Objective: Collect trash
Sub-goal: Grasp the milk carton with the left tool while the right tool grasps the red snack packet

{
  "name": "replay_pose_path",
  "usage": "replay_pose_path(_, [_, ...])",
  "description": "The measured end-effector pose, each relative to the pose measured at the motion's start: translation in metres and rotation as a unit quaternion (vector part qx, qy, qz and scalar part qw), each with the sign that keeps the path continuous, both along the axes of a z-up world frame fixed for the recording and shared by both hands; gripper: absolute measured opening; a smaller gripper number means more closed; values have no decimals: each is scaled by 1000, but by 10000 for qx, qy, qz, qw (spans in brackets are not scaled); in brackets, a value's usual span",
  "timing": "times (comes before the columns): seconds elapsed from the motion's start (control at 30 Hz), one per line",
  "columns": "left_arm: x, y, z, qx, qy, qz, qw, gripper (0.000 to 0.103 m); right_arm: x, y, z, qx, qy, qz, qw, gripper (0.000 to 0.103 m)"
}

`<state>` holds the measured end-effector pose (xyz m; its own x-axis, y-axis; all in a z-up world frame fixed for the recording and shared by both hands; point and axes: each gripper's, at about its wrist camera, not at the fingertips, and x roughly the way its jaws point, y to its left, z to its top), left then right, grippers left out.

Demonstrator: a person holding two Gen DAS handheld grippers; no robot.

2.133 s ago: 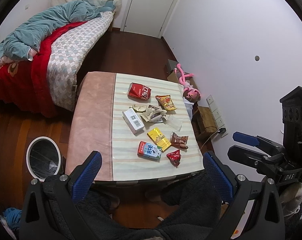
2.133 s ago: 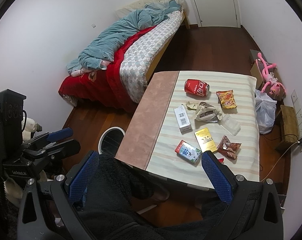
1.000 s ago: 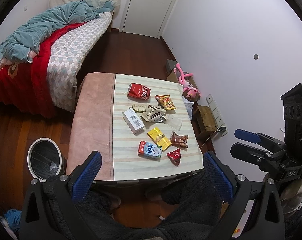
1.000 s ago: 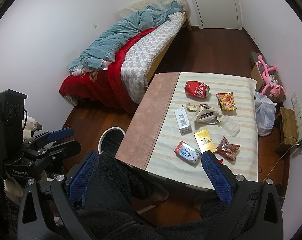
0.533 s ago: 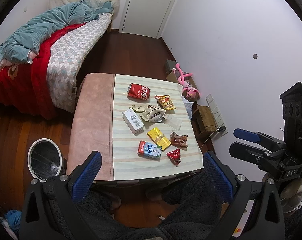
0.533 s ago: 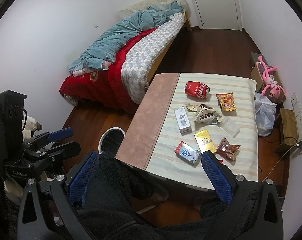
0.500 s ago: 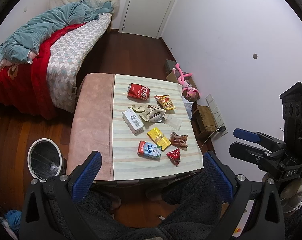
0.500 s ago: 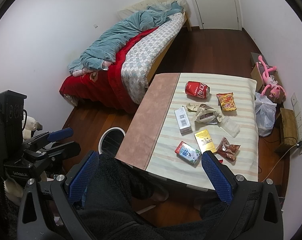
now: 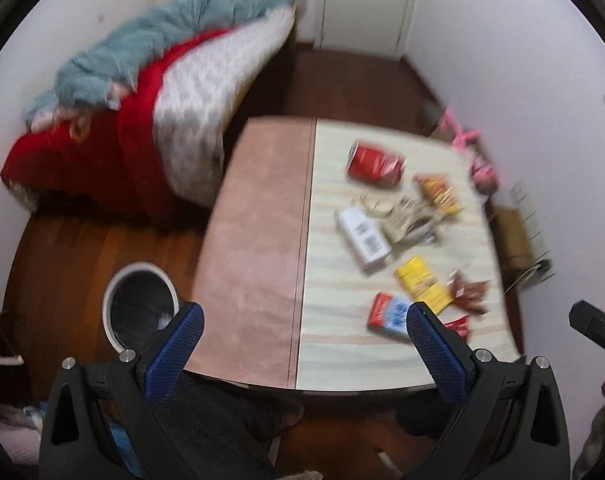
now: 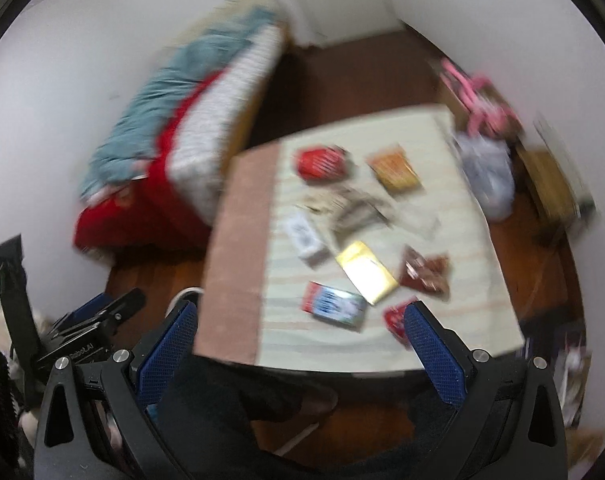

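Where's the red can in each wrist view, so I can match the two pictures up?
Left wrist: the red can lies right of centre, at the far end of the striped cloth.
Right wrist: the red can lies just above centre, again farthest of the litter.
Shared landmark: the yellow packet lies nearer the camera than the can in both views.
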<state>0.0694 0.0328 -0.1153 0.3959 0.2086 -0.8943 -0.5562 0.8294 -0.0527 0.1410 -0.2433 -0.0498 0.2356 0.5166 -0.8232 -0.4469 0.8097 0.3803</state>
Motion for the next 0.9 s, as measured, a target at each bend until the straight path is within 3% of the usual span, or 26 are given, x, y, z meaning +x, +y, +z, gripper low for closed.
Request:
replay_pose_path(0.07, [15, 6, -35, -249, 338, 46, 9991, 103, 18, -7, -42, -226, 292, -370, 9986, 103])
replay_pose_path(0.2, [36, 7, -95, -520, 877, 119, 9947, 103, 50, -18, -132, -668, 933, -920, 9891, 81])
replay_pose_path(0.27, [43, 5, -117, -623, 1124, 154, 9916, 103, 61, -20, -172, -854, 1188, -1097, 9831, 76])
replay_pose_path(0.4, [53, -1, -147, -1036, 1345, 209, 9853, 103, 71, -22, -220, -960, 1517, -1273, 9755, 63])
replay_pose_path(0.5, [56, -11, -159, -1523, 1391, 270, 9781, 103, 75, -18, -240, -1020, 1668, -1216, 9731, 38])
replay_pose_path(0.6, [64, -20, -170, -2157, 1360, 448, 9659, 103, 74, -20, -239, -1004, 1535, -1141, 9764, 25])
replay_pose_path(0.8, [87, -32, -196, -3312, 1117, 1284, 9281, 100, 93, -44, -230, -1065, 1392, -1523, 9727, 24])
replay_pose_path(0.83, [90, -32, -199, -3319, 1106, 1438, 9257, 98, 96, -47, -230, -1080, 1380, -1548, 9723, 24])
replay_pose_path(0.9, [92, -31, -204, -3116, 1258, 1672, 9269, 81, 99, -47, -230, -1119, 1345, -1560, 9721, 24])
